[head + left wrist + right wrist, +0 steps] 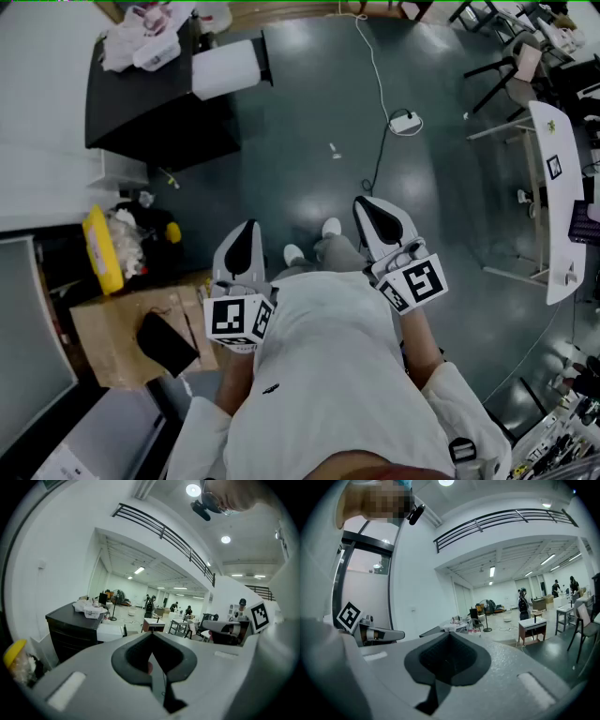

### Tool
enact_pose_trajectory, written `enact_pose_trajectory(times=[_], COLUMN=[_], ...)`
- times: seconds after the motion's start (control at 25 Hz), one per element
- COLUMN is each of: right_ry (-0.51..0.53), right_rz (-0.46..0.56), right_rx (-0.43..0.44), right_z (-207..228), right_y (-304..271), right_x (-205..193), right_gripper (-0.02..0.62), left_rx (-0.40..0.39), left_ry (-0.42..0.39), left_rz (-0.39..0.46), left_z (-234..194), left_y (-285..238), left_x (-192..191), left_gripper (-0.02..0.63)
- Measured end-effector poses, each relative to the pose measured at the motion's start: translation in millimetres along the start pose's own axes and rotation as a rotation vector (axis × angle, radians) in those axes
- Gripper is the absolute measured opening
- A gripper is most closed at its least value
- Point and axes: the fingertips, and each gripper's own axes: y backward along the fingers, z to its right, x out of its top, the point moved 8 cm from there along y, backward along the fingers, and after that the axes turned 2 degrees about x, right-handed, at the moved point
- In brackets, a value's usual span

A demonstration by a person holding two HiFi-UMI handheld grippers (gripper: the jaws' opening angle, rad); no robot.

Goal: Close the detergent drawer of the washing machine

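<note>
The person is holding both tools drawn in against a white shirt (pixel 328 375), apparently at rest rather than reaching, since neither the washing machine nor its detergent drawer is showing in any view. The left gripper (pixel 247 239) is pressing its smooth grey shells together round dark matte pads with nothing between them, and the right gripper (pixel 370 211) is sitting closed and empty likewise, both pointing out over a pair of pale shoes (pixel 294 253). Beyond them the glossy dark floor (pixel 309 112) is reflecting ceiling light. A flat sheet of cardboard (pixel 112 328) is carrying a black pouch (pixel 167 343) at the person's left, a black cabinet (pixel 141 103) is standing further off, and a thin white cable (pixel 377 84) is trailing away.
</note>
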Motion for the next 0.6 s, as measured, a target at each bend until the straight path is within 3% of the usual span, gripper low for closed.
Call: enact_pose_trajectory(times=[0.24, 0.44, 0.6], right_ry=[0.013, -0.144, -0.035], right_rz=[0.023, 0.074, 0.065], right_rx=[0.004, 0.049, 0.078], right_z=[18, 52, 75], right_y=[-7, -9, -7], right_x=[13, 23, 34], right_gripper=[0.003, 0.003, 0.003], left_rx=[-0.003, 0.029, 0.065], left_ry=[-0.011, -0.027, -0.022], left_rz=[0.02, 0.035, 0.041], left_z=[11, 28, 43], left_y=[-20, -43, -59], left_x=[12, 27, 32], left_gripper=[0.017, 0.017, 0.015])
